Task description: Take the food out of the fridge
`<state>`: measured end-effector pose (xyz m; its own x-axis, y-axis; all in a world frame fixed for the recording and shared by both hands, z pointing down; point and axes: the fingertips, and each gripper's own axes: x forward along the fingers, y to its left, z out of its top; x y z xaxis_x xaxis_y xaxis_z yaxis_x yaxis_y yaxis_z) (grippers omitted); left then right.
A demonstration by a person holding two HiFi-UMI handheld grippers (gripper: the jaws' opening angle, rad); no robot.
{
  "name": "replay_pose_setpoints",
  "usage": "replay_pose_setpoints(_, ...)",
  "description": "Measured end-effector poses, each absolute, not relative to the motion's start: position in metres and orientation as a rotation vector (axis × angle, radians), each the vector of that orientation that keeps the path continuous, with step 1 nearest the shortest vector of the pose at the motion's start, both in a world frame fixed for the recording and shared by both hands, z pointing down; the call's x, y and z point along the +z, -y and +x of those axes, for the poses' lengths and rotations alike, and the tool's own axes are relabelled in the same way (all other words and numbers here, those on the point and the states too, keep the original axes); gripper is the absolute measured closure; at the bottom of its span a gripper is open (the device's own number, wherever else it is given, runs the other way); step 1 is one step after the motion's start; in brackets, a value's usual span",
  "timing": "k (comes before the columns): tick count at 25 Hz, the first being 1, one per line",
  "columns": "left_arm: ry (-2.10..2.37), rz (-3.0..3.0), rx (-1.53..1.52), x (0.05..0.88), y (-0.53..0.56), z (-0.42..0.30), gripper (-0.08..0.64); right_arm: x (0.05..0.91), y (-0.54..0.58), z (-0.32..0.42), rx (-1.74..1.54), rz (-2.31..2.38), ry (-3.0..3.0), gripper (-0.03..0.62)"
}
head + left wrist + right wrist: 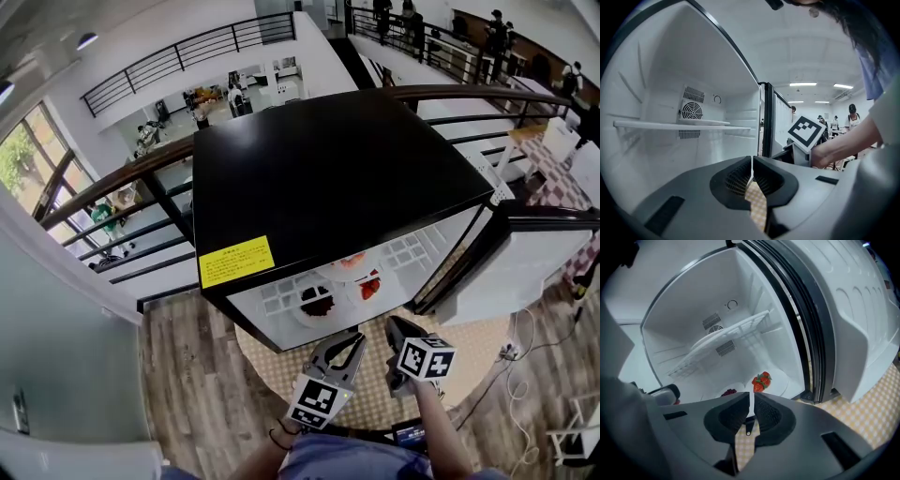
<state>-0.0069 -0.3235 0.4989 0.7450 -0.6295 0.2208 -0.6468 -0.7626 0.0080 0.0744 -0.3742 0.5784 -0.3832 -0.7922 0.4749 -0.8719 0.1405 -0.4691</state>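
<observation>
The black-topped mini fridge (pixel 328 169) stands with its door (pixel 525 262) swung open to the right. On its white floor lie a plate of strawberries (pixel 367 286) (pixel 761 382) and a plate of dark berries (pixel 317 300) (pixel 728 392); a third plate with red food (pixel 352 262) sits behind them. My left gripper (pixel 347 339) (pixel 753 161) is shut and empty, just in front of the opening. My right gripper (pixel 394 325) (pixel 751 397) hangs beside it, jaws together, nothing between them, pointing at the strawberries.
A wire shelf (pixel 726 341) crosses the fridge's upper half. A yellow chequered mat (pixel 375 394) lies under the fridge. A dark railing (pixel 122 178) runs behind it, above a lower hall. Cables (pixel 511 352) trail on the wooden floor at the right.
</observation>
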Motion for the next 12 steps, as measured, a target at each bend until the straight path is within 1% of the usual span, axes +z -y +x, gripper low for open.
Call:
replay_pose_setpoints(2,1.009,2.863,0.326,0.505,0.326,-0.006,0.537,0.594,0.385,0.077,1.121,1.687,2.24,0.568)
replay_pose_setpoints(3,0.989,2.863,0.329,0.507,0.327,-0.004,0.537,0.602,0.39,0.078,1.153,1.69,2.219,0.555)
replay_pose_setpoints(5,0.955,2.864,0.337,0.512,0.329,-0.002,0.537,0.613,0.399,0.08,1.231,1.702,2.186,0.479)
replay_pose_setpoints(12,0.916,2.869,0.355,0.517,0.334,0.0,0.537,0.648,0.417,0.083,1.531,1.807,2.025,0.472)
